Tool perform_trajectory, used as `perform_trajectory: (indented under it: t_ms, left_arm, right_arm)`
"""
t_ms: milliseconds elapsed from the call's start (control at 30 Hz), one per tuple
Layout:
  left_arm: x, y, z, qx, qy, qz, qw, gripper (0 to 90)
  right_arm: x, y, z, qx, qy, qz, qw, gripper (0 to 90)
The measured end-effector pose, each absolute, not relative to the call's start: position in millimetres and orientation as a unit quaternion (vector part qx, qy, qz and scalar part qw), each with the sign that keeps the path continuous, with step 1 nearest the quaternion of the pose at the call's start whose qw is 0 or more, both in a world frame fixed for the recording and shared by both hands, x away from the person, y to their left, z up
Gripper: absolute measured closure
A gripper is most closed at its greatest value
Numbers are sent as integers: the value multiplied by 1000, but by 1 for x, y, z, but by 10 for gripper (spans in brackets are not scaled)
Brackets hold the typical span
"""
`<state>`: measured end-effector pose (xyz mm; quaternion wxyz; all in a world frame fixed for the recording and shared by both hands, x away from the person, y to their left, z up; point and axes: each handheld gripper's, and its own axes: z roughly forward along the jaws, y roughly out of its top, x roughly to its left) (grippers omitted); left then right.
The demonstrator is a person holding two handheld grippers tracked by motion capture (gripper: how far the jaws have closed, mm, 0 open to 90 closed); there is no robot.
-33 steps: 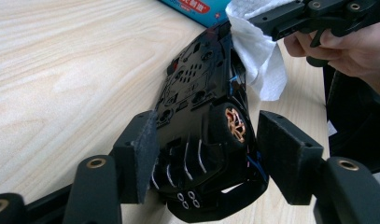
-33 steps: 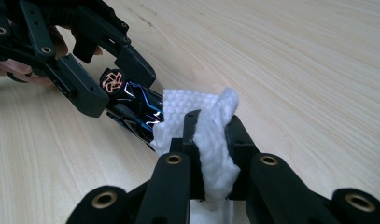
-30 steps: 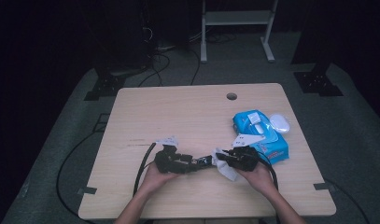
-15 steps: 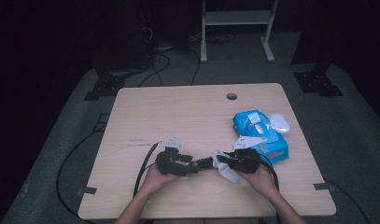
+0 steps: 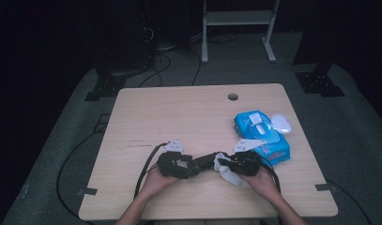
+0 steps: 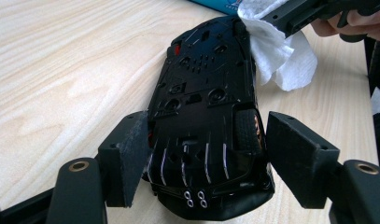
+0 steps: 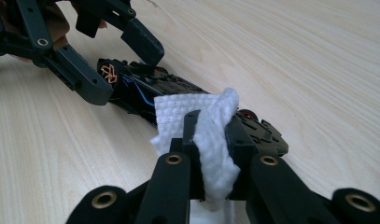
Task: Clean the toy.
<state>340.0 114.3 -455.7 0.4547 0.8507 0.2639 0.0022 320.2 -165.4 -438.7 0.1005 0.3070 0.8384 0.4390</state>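
Observation:
A black toy car (image 6: 206, 93) lies upside down on the wooden table (image 5: 179, 117), between the two hands. My left gripper (image 6: 206, 122) straddles one end of the car. Its jaws have just been opening: the left pad sits against the car's side and the other stands slightly off it. My right gripper (image 7: 213, 126) is shut on a white wipe (image 7: 211, 140) and holds it against the car's (image 7: 145, 88) other end. In the high view the left gripper (image 5: 191, 165), the car (image 5: 205, 161), the wipe (image 5: 226, 172) and the right gripper (image 5: 225, 164) line up near the front edge.
A blue pack of wipes (image 5: 261, 136) lies just behind the right hand, with a white round lid (image 5: 281, 123) beside it. A cable hole (image 5: 233, 97) sits at the back of the table. Cables trail off the front edge from both grippers.

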Motion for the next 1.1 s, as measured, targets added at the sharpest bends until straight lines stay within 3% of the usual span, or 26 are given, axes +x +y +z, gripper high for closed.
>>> perform_trajectory:
  t_ms: [667, 1100]
  left_arm:
    - [336, 112, -456, 856, 245, 29, 454, 338]
    - [335, 113, -454, 862, 242, 50, 443, 194]
  right_arm:
    - [320, -164, -443, 306, 840, 437, 95, 812]
    - [330, -162, -439, 315, 831, 450, 92, 812]
